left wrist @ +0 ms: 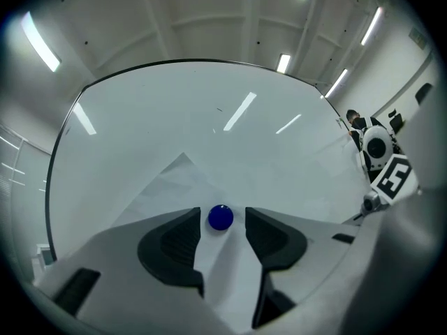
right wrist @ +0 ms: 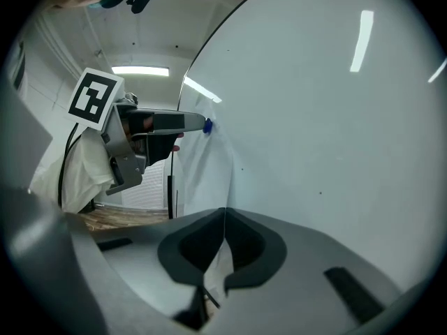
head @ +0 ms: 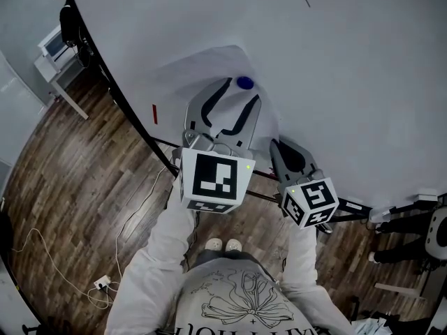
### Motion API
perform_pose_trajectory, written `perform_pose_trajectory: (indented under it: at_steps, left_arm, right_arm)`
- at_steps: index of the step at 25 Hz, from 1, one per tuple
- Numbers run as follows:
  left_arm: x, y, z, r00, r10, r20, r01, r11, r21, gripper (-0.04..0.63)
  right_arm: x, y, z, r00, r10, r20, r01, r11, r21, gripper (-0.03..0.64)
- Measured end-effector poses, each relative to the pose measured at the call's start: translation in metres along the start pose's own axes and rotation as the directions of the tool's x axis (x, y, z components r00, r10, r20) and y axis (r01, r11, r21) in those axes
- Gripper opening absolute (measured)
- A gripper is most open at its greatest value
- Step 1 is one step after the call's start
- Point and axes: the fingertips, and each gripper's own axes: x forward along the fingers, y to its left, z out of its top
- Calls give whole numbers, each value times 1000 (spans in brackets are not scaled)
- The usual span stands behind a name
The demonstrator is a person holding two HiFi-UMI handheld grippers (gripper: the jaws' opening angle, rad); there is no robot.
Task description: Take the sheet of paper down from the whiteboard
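Note:
A white sheet of paper [head: 202, 68] hangs on the whiteboard [head: 335, 61], pinned by a round blue magnet [head: 244, 82]. My left gripper [head: 242, 91] is open, one jaw on each side of the magnet [left wrist: 221, 217], and the pads are apart from it. The paper [left wrist: 174, 180] spreads behind the jaws, with a corner standing up. My right gripper [head: 276, 145] is lower and to the right; in its own view the right gripper [right wrist: 224, 211] is shut on the thin edge of the paper [right wrist: 209, 159]. That view also shows the left gripper [right wrist: 199, 123] at the magnet [right wrist: 207, 125].
The whiteboard's dark frame [head: 112, 89] and stand bars run above a wooden floor. A white desk [head: 56, 54] stands at the far left. A cable and power strip [head: 103, 282] lie on the floor. Black-and-white equipment [head: 436, 236] stands at the right.

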Motion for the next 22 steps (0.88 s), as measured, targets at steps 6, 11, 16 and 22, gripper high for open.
perform_pose_trajectory:
  at_steps: [6, 11, 16, 22]
  left_arm:
    - [8, 1, 0, 999, 37, -38, -36, 999, 37, 195]
    - [13, 2, -4, 997, 55, -47, -52, 997, 58, 120]
    - [12, 3, -4, 998, 55, -43, -52, 997, 52, 118]
    - [10, 5, -4, 999, 25, -36, -26, 999, -26, 110]
  right_arm:
    - [-3, 2, 2, 1000, -14, 8, 15, 1000, -12, 3]
    - [-2, -2, 4, 1000, -25, 19, 25, 1000, -19, 3]
    - [-5, 0, 5, 1000, -8, 13, 8, 1000, -9, 3]
    - [-16, -5, 11, 1000, -14, 13, 15, 1000, -10, 3]
